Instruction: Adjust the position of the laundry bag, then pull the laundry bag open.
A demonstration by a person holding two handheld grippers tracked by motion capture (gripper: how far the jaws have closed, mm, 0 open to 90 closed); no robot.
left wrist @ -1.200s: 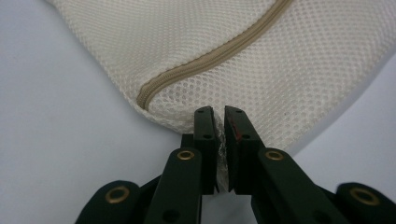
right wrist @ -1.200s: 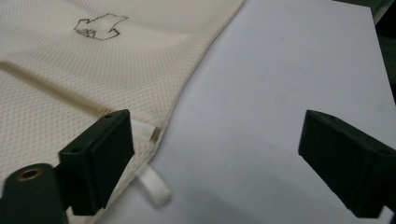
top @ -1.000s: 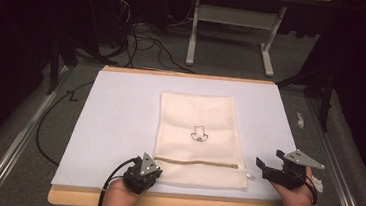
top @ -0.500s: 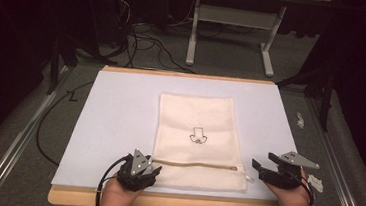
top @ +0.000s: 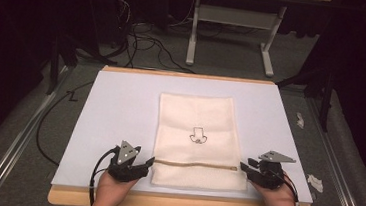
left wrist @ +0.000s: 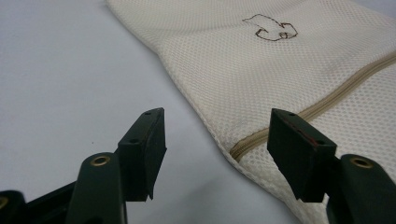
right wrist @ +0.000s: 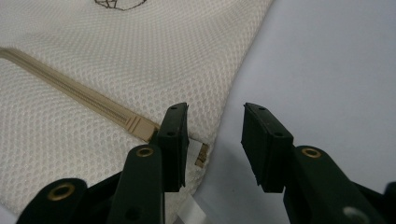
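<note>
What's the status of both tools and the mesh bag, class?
Left tool open at cream mesh zip bag's left edge. Right tool open at zipper's right end. Bag flat on white mat. Nothing in the way.

Wooden table (top: 177, 205) covered by a pale sheet (top: 120, 107), cream mesh bag (top: 199, 119) laid flat at the middle of the sheet, tan zipper (top: 198, 165) run across its near end, small dark emblem (top: 198, 136) printed mid-bag.

Black left gripper (top: 141, 163), right gripper (top: 246, 168), grey triangular plates, brass-ringed jaws, black cables
</note>
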